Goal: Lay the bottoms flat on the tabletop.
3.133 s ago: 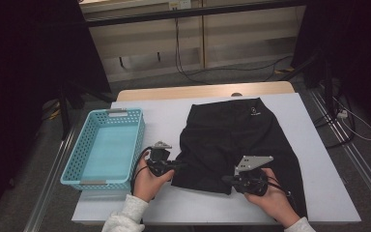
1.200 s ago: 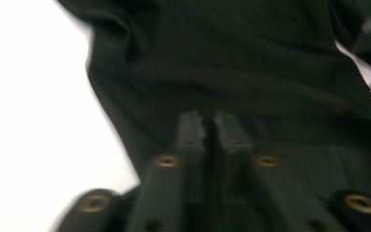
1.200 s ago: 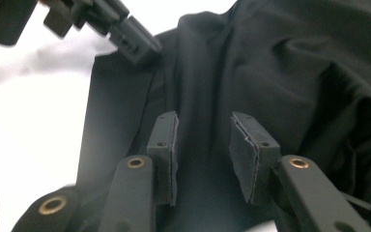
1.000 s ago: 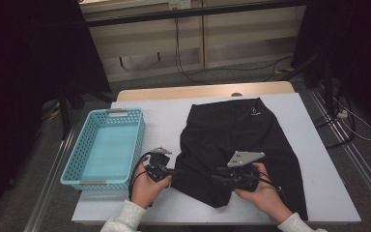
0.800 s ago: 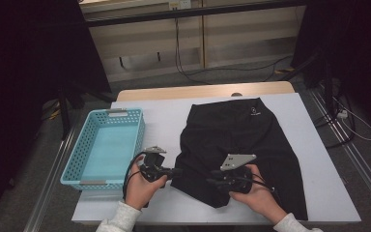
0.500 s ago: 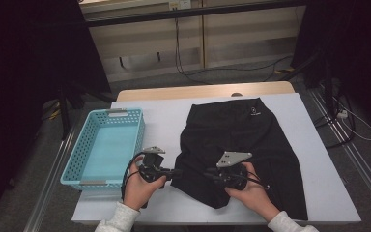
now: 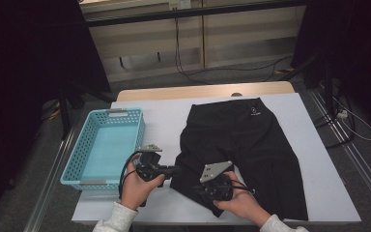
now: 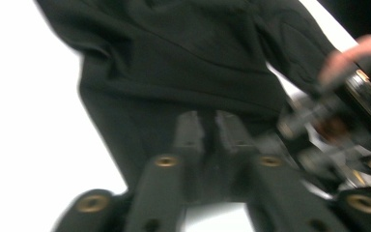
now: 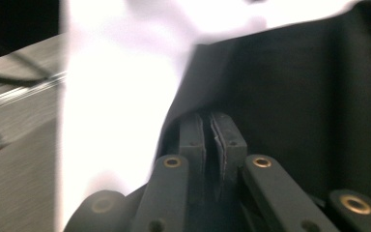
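Black shorts (image 7: 241, 140) lie flat on the white table (image 7: 159, 116), waistband away from me. My left gripper (image 7: 176, 169) points right at the edge of the near-left leg hem. Its jaws (image 8: 209, 133) have just been opening and stand a narrow slit apart, with the cloth (image 8: 174, 58) in the slit. My right gripper (image 7: 196, 187) points left at the same hem, close to the left one. Its jaws (image 9: 206, 137) have just been closing and now pinch a fold of the black cloth (image 9: 294, 96). In the left gripper view the right gripper (image 8: 328, 130) and its hand show blurred.
A light blue plastic basket (image 7: 125, 112) stands at the table's left side, with nothing in it. Bare white table lies between the basket and the shorts and along the right edge. Cables run over the floor beyond the table.
The right hand has slid left along the near hem toward the left gripper and its jaws have closed on the cloth. The left hand has hardly moved.
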Motion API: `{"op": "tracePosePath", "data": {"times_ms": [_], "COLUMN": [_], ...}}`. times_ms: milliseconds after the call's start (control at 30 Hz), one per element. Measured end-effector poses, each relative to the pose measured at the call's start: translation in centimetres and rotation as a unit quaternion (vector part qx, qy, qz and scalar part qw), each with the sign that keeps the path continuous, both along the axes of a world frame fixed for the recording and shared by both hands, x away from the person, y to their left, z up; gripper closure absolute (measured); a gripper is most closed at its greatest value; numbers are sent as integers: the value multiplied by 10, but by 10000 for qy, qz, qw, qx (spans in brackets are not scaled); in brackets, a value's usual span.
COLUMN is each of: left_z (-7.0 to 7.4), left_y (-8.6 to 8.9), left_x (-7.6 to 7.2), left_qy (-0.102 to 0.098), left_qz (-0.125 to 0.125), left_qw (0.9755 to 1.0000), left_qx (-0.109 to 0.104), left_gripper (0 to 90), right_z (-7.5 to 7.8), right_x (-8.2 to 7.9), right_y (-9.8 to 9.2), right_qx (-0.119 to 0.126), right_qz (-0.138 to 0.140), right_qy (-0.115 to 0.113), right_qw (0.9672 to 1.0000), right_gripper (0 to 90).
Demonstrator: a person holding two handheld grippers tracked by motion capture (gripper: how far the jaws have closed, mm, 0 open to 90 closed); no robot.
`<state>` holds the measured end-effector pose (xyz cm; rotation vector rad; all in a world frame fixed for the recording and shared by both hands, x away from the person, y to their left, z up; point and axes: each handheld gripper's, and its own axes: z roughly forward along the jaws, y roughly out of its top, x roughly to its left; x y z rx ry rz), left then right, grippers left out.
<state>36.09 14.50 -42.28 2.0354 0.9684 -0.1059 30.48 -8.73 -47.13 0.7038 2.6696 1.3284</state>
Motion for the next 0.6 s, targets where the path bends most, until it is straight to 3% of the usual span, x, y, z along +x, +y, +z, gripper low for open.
{"op": "tracePosePath", "data": {"times_ms": [33, 100, 167, 267, 333, 400, 500, 600], "left_z": [-1, -2, -4, -8, -15, -16, -23, -29], "left_y": [1, 1, 2, 1, 0, -1, -5, -9], "left_x": [1, 3, 5, 7, 10, 11, 15, 19], "left_qy": [-80, -194, -267, -285, -374, -378, -543, -542], "left_qz": [77, 235, 389, 493, 580, 627, 735, 750], "left_qw": [9999, 9995, 9989, 9983, 9969, 9964, 9931, 9917], "left_qx": [-30, -18, 21, 124, 383, 420, 732, 896], "left_gripper": [665, 595, 491, 462, 447, 440, 462, 498], "right_z": [0, 1, 3, 4, 5, 7, 9, 10], "right_x": [-4, -10, -15, -19, -18, -15, -10, -3], "right_y": [3, 6, 9, 10, 9, 5, -6, -19], "right_qx": [27, -44, -100, -160, -246, -221, -221, -215], "right_qz": [151, 387, 483, 634, 526, 379, 85, -271], "right_qy": [14, -68, -162, -197, -338, -309, -354, -365], "right_qw": [9999, 9992, 9987, 9977, 9977, 9986, 9991, 9987], "right_gripper": [841, 839, 820, 797, 790, 757, 710, 662]}}
